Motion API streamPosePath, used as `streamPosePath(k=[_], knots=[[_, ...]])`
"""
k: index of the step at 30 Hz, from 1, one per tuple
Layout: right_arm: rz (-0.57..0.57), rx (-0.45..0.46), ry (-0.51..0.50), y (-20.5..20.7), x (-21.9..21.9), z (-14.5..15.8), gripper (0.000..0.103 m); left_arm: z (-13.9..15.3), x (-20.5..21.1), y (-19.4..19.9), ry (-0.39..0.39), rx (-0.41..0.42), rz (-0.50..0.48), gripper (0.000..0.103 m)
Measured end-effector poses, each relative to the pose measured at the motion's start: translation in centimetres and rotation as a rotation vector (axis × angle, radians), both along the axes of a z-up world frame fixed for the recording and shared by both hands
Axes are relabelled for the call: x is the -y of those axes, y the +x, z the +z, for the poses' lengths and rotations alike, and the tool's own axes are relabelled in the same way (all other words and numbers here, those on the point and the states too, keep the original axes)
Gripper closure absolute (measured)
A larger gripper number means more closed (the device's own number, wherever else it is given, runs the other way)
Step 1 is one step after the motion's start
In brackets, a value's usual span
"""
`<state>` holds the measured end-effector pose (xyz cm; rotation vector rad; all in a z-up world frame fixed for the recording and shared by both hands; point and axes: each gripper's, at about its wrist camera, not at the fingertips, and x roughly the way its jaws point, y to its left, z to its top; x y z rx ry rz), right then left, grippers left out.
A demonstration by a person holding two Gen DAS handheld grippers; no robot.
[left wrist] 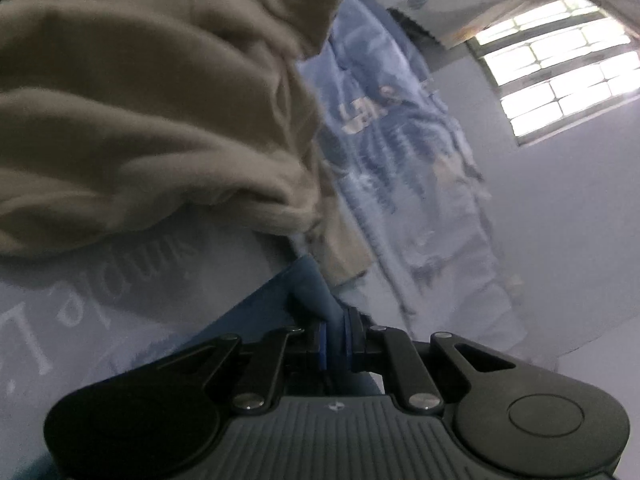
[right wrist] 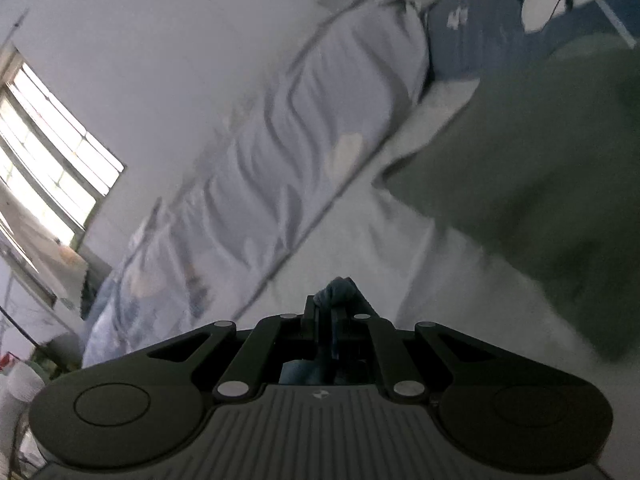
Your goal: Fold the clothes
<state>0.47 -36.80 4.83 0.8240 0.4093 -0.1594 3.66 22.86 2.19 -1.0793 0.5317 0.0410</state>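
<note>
**Blue cloth pinched at both ends over the bed**

Blue fabric is the piece in hand. On the left, the left tongs (left wrist: 335, 340) are clenched on a bunched edge of the blue garment (left wrist: 308, 292), which trails back over the pale sheet (left wrist: 120, 280) of the bed. Just beyond lies a heap of tan clothing (left wrist: 140, 100), with a rumpled blue quilt (left wrist: 380, 120) further along toward the window (left wrist: 560, 72). On the right, the right tongs (right wrist: 332, 320) are clamped on a small tuft of the same blue cloth (right wrist: 338, 290); a dark green garment (right wrist: 540, 180) lies off to that side. Both views are blurred. My guess is that the garment is being lifted or spread between its two held points. Next it wants even tension, both grips kept level, and bare sheet to lay it on.
</note>
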Motion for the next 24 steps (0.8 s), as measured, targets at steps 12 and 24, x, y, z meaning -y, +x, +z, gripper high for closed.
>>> streamPosePath(k=[12, 24], knots=[[-0.045, 0.006, 0.140, 1.6, 2.7, -2.5, 0.068, -1.4, -3.1, -1.4, -0.122, 0.183, -0.011, 0.078], [-0.019, 0.164, 0.043, -5.4, -1.0, 3.3, 0.035, 3.0, -4.1, -9.7, 0.044, 0.244, -0.132, 0.038]])
